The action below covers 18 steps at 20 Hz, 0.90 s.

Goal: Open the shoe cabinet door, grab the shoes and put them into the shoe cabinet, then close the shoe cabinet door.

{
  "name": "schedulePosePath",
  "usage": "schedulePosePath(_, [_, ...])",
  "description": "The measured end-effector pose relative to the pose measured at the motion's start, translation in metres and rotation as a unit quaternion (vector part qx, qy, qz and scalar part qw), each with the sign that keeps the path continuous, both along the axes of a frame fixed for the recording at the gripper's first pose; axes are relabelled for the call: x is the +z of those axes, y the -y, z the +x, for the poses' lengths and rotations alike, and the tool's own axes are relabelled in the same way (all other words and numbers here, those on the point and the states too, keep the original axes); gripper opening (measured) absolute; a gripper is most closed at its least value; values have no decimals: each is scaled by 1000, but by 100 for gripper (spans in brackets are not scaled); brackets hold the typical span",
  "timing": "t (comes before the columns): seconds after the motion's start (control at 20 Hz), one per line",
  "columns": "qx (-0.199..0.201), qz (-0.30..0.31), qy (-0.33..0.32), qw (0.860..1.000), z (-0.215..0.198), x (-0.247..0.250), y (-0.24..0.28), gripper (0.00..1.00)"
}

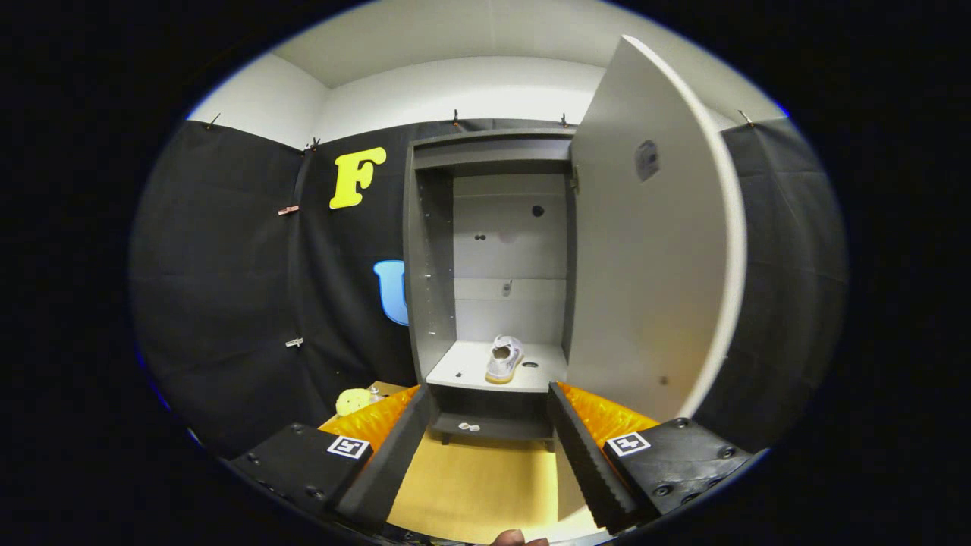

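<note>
Inside cabinet [432,250], pale shoe [504,358]; tongs [485,447] agape.

Even, bright overhead light washes the white upper wall [470,91] at twelve o'clock; the open door [645,265] at three o'clock carries a soft warm sheen (no harsh glare). Fisheye bending curves straight edges outward; focus stays sharp centrally.
</note>
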State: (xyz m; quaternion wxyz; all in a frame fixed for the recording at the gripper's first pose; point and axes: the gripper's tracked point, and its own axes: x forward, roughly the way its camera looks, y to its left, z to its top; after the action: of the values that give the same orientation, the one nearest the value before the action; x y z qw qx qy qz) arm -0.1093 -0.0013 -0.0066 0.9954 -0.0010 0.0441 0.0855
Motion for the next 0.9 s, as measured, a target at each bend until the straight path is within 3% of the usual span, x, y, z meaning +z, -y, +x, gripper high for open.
schedulePosePath(0.45, [-172, -9, -3, 985, -29, -15, 145, 98])
schedulePosePath(0.7, [-213, -7, -4, 977, 8, -25, 196, 99])
schedulePosePath(0.9, [-206, 10, -12, 978, 35, -34, 208, 99])
